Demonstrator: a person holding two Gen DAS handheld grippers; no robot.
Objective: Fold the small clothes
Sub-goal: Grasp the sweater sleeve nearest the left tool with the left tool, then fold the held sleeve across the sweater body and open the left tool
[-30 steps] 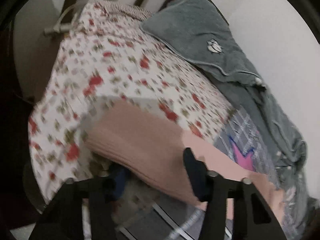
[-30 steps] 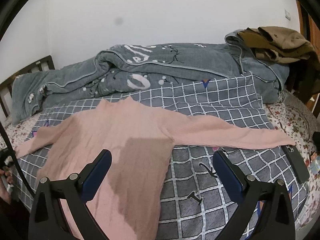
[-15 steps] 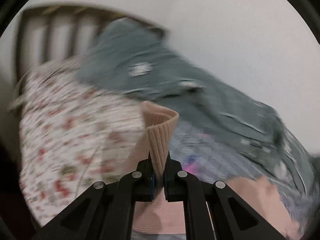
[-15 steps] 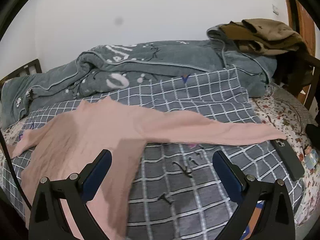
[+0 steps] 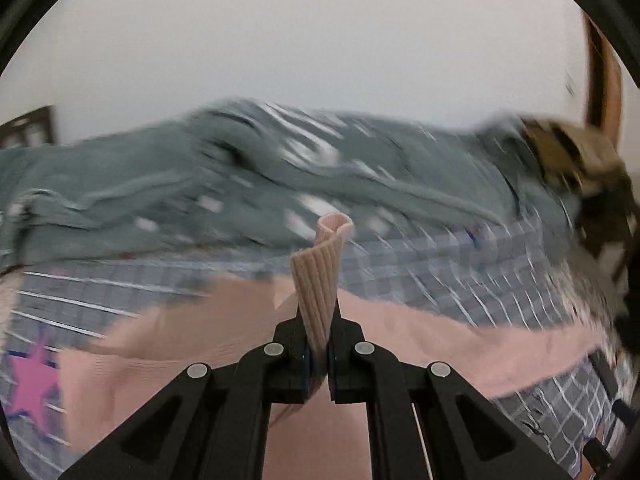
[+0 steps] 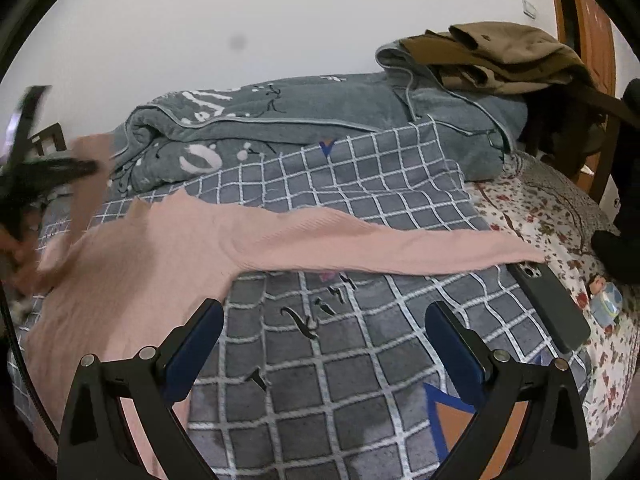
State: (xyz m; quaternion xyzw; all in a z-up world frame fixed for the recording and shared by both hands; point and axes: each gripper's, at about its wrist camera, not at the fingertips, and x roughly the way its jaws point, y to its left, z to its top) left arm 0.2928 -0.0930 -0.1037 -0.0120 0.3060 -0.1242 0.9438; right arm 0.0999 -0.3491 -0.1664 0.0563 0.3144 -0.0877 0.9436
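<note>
A pink ribbed sweater lies spread on the grey checked bedspread; its right sleeve stretches out flat to the right. My left gripper is shut on the ribbed cuff of the left sleeve and holds it lifted above the sweater body. It shows blurred at the left edge of the right wrist view. My right gripper is open and empty, above the bedspread just right of the sweater's body.
A rolled grey quilt lies along the wall, with brown clothes piled on its right end. A dark phone and a small toy lie near the right sleeve's end on the floral sheet.
My left gripper closed on the left sleeve cuff, lifted it and swung it right over the sweater. My right gripper drifted right, still open.
</note>
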